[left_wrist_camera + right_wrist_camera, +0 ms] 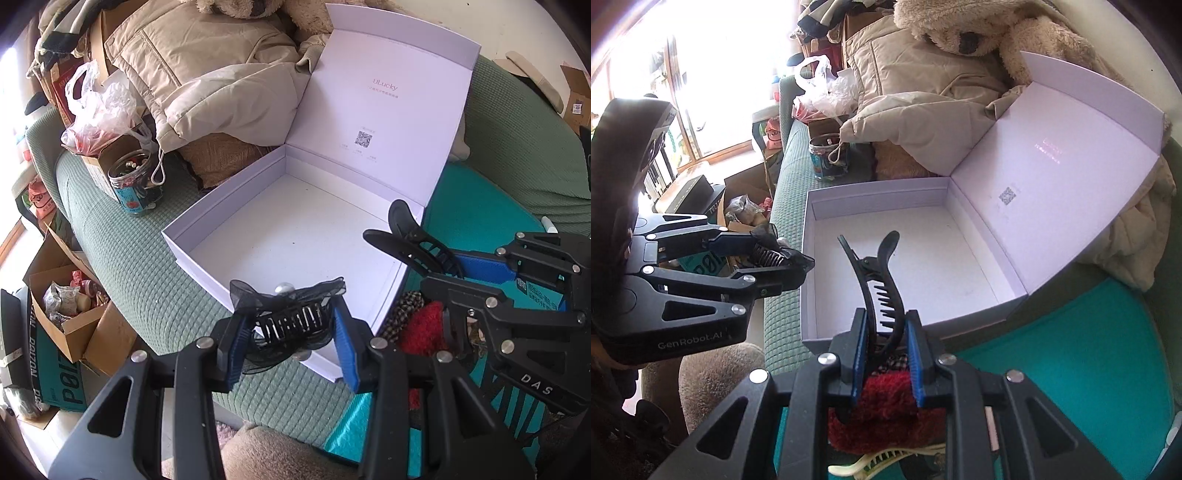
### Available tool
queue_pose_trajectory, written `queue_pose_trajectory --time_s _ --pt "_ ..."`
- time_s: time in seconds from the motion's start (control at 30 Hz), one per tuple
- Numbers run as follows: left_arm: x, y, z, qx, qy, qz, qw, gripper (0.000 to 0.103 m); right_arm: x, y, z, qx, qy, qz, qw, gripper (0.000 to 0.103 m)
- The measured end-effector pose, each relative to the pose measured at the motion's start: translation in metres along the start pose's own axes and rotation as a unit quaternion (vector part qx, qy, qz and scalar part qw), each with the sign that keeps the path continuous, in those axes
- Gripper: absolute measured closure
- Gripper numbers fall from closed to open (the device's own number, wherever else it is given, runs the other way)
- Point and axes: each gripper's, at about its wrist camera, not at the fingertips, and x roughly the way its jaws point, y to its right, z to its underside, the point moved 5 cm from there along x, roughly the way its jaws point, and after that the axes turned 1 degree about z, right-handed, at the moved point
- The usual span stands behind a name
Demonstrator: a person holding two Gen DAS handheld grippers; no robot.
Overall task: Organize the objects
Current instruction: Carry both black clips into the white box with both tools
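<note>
You've got the green quilted sofa [122, 258] under everything, with a beige puffer jacket [207, 74] heaped at the back and a teal bag [1071, 354] spread over the seat on your right. Sitting on the cushion is the white box [207, 218] — lid flipped up against the jacket, its floor bare in both views. Off the sofa's left end there's a cardboard carton [74, 332] of odds and ends on the floor, and a glass jar [131, 184] stands on the cushion just past the box's far left corner.

Your left gripper [291, 341] is clenched on a black bow hair claw [291, 321], blue pads pressing its two sides, held over the box's near edge. Your right gripper [886, 354] is grasping a long black hair clip [882, 288] by its toothed end, tip pointing up over the box's near wall. Below that gripper lie a fuzzy red scrunchie [886, 402], a checked one [404, 308] beside it and a cream claw clip [882, 461] on the teal bag.
</note>
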Motion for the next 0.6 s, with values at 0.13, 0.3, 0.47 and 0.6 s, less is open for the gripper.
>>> queue_pose_trajectory --time_s 0.13,0.3,0.47,0.6 --pt "0.013 -0.01 -0.019 0.001 0.003 0.0 1.0 0.063 0.01 0.008 -0.016 -0.003 0.007 0.004 1.0 0.084" --pt "0.031 -0.022 -0.04 -0.004 0.007 -0.005 1.0 0.063 0.022 0.017 -0.035 -0.005 0.013 0.009 1.0 0.084" --pt "0.053 -0.03 -0.057 -0.009 0.0 -0.005 0.9999 0.063 0.041 0.029 -0.05 -0.01 0.01 0.015 1.0 0.084" --pt "0.074 -0.037 -0.07 -0.014 -0.003 -0.008 0.9999 0.063 0.058 0.039 -0.06 -0.008 0.001 0.019 1.0 0.084"
